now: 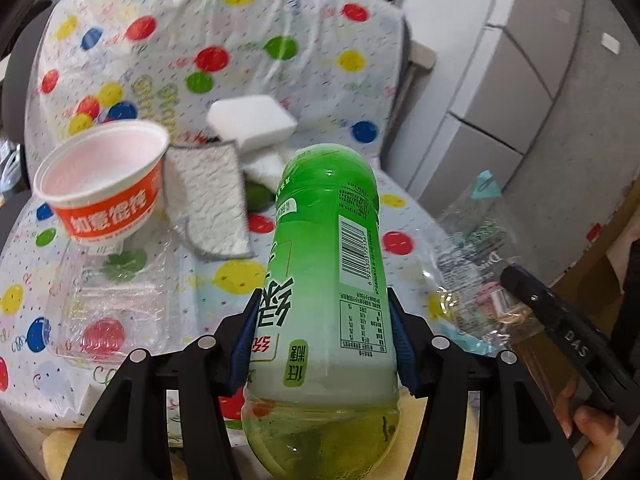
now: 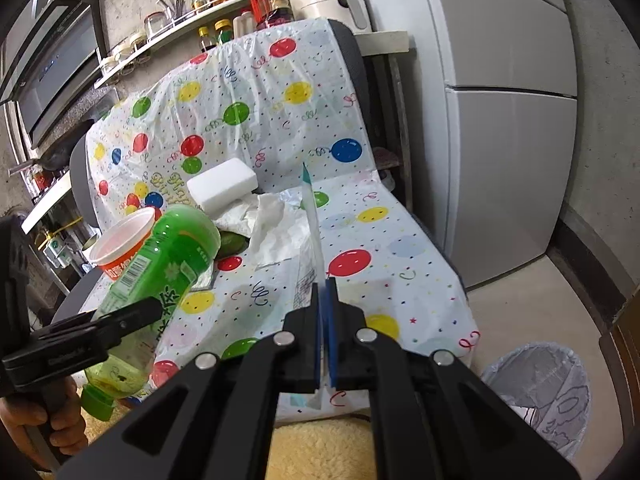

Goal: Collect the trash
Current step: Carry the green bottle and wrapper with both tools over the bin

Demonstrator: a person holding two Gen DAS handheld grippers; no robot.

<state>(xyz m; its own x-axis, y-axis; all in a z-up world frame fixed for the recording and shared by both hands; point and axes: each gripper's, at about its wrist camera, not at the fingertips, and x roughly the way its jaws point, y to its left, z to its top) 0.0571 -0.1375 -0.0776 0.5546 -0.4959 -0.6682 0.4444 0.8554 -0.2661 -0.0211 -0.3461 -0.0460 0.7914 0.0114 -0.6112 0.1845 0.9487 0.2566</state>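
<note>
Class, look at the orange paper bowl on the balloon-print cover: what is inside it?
The orange paper bowl shows only a bare pale pinkish-white inner wall from the left wrist view. Its bottom is hidden by the near rim, so anything lying there cannot be seen.

White Chinese characters, 如意馄饨, are printed on the orange band of the white paper bowl [image 1: 105, 184]. On the green plastic drink bottle [image 1: 326, 280], a barcode and a nutrition table are carried, their digits too small to be read, with 低糖 in a green tag (seen upside down). The letters DAS are marked on the black right gripper [image 1: 576, 344]. "Happy Birthday" is partly legible on the balloon-patterned plastic cover [image 2: 176, 184].
</note>
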